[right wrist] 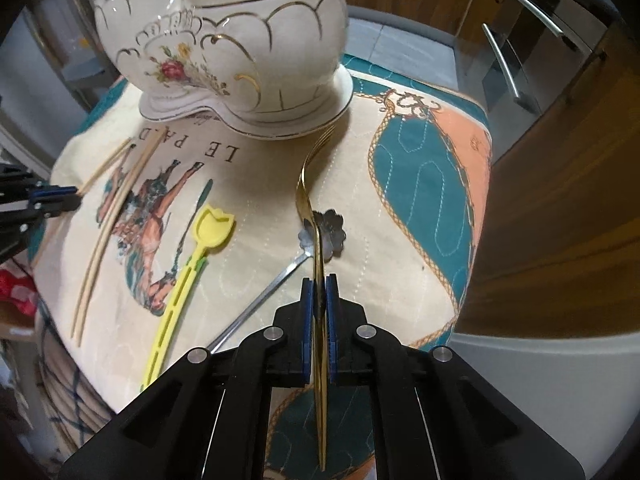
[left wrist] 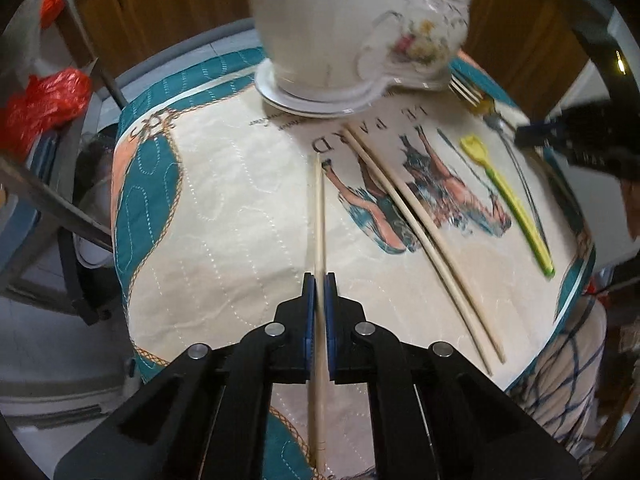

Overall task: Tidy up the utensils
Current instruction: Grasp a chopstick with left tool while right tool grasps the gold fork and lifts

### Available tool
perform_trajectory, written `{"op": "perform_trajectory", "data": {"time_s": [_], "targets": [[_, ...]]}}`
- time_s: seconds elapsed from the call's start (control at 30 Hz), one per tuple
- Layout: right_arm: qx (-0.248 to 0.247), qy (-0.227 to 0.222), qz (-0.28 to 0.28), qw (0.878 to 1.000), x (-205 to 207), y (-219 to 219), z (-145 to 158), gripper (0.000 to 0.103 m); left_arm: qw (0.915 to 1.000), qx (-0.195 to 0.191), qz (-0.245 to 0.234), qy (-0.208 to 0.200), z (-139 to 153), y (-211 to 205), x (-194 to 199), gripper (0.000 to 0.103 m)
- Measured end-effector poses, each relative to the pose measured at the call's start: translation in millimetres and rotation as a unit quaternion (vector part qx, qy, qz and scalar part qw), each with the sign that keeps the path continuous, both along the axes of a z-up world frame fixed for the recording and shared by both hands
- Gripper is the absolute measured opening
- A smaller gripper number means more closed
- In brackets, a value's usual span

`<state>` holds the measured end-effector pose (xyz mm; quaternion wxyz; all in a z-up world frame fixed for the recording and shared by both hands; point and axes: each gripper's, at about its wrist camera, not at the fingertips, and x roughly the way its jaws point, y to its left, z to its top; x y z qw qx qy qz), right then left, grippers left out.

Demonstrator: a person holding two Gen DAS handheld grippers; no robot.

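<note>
My left gripper (left wrist: 319, 280) is shut on a single wooden chopstick (left wrist: 319, 216) that points toward the white ceramic holder (left wrist: 320, 28) at the far edge. My right gripper (right wrist: 319, 282) is shut on a gold fork (right wrist: 308, 196), its tines near the holder's base (right wrist: 248, 120). A pair of chopsticks (left wrist: 420, 232) lies on the cloth, also seen in the right wrist view (right wrist: 112, 224). A yellow plastic spoon (right wrist: 188, 272) and a silver flower-headed spoon (right wrist: 324, 232) lie flat between the grippers. The left gripper shows in the right wrist view (right wrist: 56, 196), the right one in the left wrist view (left wrist: 536, 136).
A quilted cloth (left wrist: 224, 216) with teal border and horse print covers the small table. Red plastic bags (left wrist: 44, 100) sit at left. Wooden cabinets (right wrist: 560, 200) and an oven with metal handles (right wrist: 516, 64) stand behind.
</note>
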<state>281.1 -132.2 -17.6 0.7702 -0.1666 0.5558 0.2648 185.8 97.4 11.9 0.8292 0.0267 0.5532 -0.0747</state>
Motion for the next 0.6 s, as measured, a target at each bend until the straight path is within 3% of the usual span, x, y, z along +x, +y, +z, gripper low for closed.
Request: {"op": "perform_trajectory", "data": {"time_s": [0.2,0.37,0.6], "targets": [[0.081,0.008,-0.011,0.997,-11,-23,10,0.007,0.9972,-0.033,0.040,-0.054,17,15,-6,0.005],[0.180,0.023,-0.019,0.983,-21,-45,17,0.007,0.9937,-0.040,0.048,-0.093,30,16,-12,0.004],[0.225,0.012,-0.019,0.974,-36,-53,24,0.007,0.9868,-0.033,0.041,-0.153,53,-1,-19,0.005]]}}
